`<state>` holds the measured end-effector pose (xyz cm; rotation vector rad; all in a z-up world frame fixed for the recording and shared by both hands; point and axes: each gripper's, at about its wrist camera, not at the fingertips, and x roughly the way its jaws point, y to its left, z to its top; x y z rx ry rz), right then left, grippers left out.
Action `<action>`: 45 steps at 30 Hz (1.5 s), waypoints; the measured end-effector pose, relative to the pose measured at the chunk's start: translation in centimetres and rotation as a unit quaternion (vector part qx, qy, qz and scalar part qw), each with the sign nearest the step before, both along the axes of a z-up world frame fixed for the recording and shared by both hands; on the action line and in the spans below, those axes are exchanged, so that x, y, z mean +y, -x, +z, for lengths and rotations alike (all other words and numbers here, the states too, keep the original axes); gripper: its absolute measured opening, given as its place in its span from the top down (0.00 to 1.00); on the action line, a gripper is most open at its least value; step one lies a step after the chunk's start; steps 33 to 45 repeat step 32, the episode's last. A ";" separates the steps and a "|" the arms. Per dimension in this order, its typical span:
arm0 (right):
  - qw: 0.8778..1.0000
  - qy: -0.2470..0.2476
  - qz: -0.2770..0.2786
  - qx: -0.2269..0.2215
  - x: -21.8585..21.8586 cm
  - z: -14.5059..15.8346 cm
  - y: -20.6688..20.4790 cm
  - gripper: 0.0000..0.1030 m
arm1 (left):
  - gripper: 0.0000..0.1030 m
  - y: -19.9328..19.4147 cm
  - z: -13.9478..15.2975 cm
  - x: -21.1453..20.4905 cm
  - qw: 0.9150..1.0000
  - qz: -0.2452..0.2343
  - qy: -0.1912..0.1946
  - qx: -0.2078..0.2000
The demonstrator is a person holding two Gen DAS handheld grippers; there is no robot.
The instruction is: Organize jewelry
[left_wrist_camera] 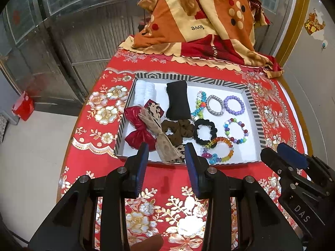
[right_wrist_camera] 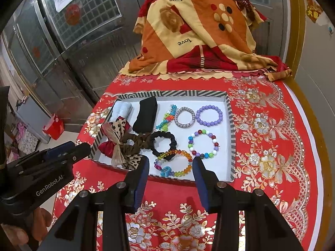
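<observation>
A: What does the left wrist view show?
B: A shallow striped-rim tray (left_wrist_camera: 254, 108) lies on a table under a red floral cloth (left_wrist_camera: 100, 113). Its near edge sits just ahead of the left tongs (left_wrist_camera: 166, 152), which hang wide apart and empty above the cloth. Bows and scrunchies crowd the tray's left half; bare white floor shows at its right corner. The right tongs (left_wrist_camera: 280, 152) enter from the lower right; I cannot tell their gap here.
A: And the right wrist view?
B: The right tongs (right_wrist_camera: 170, 166) are wide, empty, over the tray's near rim beside a rainbow bead bracelet (right_wrist_camera: 178, 163). A purple bead bracelet (right_wrist_camera: 209, 115) lies farther back. A folded patterned blanket (right_wrist_camera: 199, 31) fills the table's far end, before metal doors (right_wrist_camera: 69, 41).
</observation>
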<state>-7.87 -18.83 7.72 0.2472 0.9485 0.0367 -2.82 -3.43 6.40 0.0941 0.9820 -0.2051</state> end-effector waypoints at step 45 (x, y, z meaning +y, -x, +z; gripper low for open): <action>1.000 -0.002 0.003 0.009 -0.4 -0.5 0.1 0.60 | 0.66 -0.1 0.1 -0.5 1.000 -0.006 -0.004 -0.001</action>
